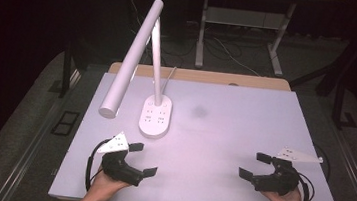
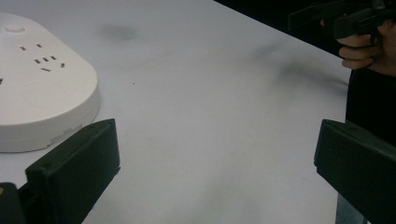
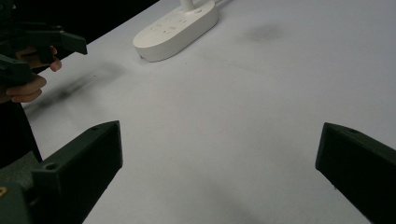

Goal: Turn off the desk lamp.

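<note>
A white desk lamp stands at the back left of the white table, on an oval base with sockets on its top. My left gripper sits near the front left edge, jaws wide apart with nothing between them. The lamp base lies just beyond its left jaw in the left gripper view. My right gripper rests near the front right edge, open and empty. Its own view shows the lamp base far off and bare tabletop between the jaws.
A wooden strip runs along the table's far edge. Behind it stands a metal table frame with cables on a dark carpet. A faint dark smudge marks the middle of the tabletop.
</note>
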Available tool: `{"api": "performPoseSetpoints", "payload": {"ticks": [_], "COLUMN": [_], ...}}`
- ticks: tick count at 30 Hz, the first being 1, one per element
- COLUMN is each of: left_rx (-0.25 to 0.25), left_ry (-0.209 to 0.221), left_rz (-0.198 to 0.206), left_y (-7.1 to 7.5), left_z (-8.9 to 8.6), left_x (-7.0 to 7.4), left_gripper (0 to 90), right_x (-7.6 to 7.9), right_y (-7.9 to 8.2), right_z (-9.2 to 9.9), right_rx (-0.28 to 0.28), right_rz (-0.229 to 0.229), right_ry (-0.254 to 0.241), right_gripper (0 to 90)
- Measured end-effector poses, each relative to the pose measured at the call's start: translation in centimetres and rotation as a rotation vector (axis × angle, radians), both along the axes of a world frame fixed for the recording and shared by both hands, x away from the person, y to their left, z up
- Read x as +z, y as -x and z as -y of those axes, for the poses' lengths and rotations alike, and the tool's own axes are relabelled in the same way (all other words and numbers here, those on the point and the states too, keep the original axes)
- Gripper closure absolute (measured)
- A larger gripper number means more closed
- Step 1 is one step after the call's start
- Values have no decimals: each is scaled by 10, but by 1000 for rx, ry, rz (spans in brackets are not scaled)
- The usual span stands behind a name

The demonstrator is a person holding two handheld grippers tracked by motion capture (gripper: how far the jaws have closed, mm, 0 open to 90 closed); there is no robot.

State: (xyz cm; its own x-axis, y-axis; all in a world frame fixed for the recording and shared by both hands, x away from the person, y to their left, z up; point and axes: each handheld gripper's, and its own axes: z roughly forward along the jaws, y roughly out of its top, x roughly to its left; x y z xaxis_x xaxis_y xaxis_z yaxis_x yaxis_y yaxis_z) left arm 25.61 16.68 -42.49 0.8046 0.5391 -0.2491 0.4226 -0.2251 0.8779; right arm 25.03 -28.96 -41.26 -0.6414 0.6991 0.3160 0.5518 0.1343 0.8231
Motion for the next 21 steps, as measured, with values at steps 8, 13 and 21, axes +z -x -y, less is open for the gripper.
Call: {"api": "performPoseSetpoints", "payload": {"ticks": [8, 13, 21], "left_rx": [-15, -20, -15], "left_ry": [-5, -7, -3], "left_rz": [2, 1, 3], "left_y": [0, 0, 0], "left_z": [2, 3, 3], "left_x": [0, 0, 1], "left_gripper": [0, 0, 0], "right_x": [0, -1, -1], "right_y": [2, 2, 3], "right_z": [1, 2, 2], "right_rx": [-6, -9, -7], "right_rz": [-7, -12, -29], "right_ry": [16, 16, 32], "right_gripper": [6, 6, 6]}}
